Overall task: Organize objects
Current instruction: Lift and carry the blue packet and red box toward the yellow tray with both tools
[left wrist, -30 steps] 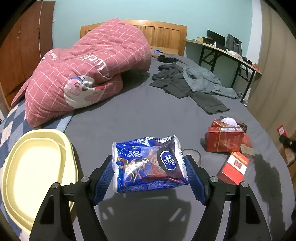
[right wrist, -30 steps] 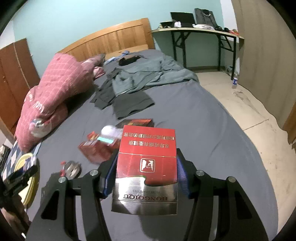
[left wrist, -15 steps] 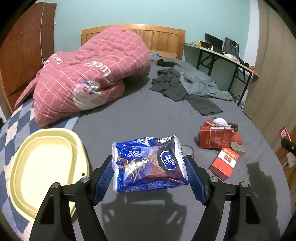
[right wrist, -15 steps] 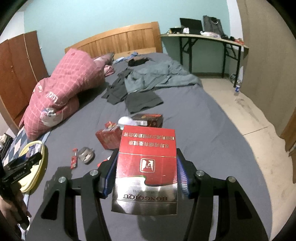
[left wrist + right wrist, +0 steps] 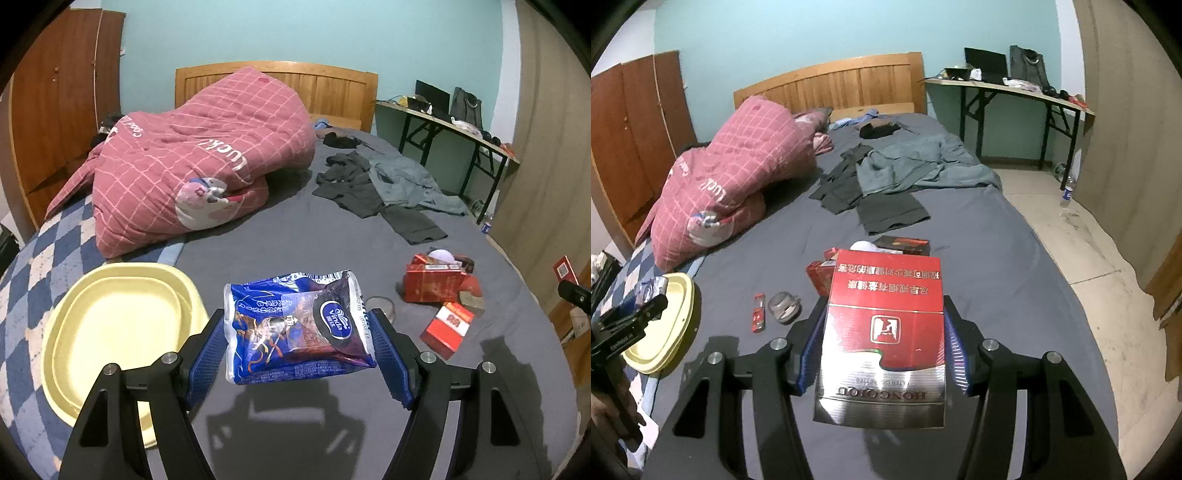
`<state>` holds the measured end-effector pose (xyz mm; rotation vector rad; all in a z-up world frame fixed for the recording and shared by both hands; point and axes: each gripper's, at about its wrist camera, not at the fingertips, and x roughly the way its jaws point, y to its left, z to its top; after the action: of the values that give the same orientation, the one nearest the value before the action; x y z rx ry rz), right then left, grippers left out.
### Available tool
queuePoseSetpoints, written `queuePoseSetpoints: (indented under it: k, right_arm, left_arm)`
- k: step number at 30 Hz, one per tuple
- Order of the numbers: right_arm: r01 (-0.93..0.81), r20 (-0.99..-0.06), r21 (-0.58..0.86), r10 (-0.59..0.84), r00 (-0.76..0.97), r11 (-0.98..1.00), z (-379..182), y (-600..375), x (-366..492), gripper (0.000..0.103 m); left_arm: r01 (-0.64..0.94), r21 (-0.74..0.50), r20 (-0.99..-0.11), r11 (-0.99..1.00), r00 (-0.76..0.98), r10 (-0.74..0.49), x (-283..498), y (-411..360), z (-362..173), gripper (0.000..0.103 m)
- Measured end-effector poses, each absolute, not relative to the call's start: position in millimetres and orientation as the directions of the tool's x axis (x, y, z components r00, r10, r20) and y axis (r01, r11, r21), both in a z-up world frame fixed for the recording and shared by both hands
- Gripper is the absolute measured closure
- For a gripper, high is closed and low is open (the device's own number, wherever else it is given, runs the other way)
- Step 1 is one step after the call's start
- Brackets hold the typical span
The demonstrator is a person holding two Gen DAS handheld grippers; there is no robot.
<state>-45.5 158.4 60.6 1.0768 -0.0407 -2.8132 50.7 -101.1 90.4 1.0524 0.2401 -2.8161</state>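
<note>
My left gripper (image 5: 297,343) is shut on a blue Vinda tissue pack (image 5: 295,326) and holds it above the grey bed sheet, just right of the pale yellow tray (image 5: 110,332). My right gripper (image 5: 882,339) is shut on a red and silver cigarette carton (image 5: 882,332), held over the bed. The left gripper with the blue pack also shows at the far left of the right wrist view (image 5: 646,299), over the tray (image 5: 676,325).
Red boxes (image 5: 434,282) and a red pack (image 5: 448,328) lie right of the left gripper. A red lighter (image 5: 758,312) and a small grey object (image 5: 783,306) lie on the sheet. A pink quilt (image 5: 199,162) and grey clothes (image 5: 380,184) lie behind. A desk (image 5: 1015,92) stands at the right.
The left gripper has moved left and back toward the yellow tray with the tissue pack. The right gripper has drawn back with the carton, so more of the bed shows.
</note>
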Motion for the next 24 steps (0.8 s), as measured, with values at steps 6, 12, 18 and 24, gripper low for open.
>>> queuePoseSetpoints:
  k: [6,12,18,24]
  right_arm:
    - [0.166,-0.693,0.063,-0.163,-0.702,-0.984,42,118,-51,0.045]
    - [0.299,-0.7,0.124,-0.297,-0.65,-0.946,29,33,-58,0.045]
    - [0.464,-0.7,0.14,-0.419,-0.579,-0.874,26,-80,-59,0.045]
    - [0.57,-0.702,0.138,-0.486,-0.52,-0.81,26,-167,-60,0.045]
  left_arm:
    - [0.25,-0.091,-0.69,-0.964,-0.714,-0.12,52,-137,72,0.029]
    - [0.327,-0.038,-0.722,-0.944,-0.662,-0.2,67,-195,58,0.029]
    - [0.431,-0.019,-0.733,-0.902,-0.62,-0.28,90,-265,57,0.029]
    - [0.476,-0.017,-0.73,-0.879,-0.607,-0.315,88,-309,63,0.029]
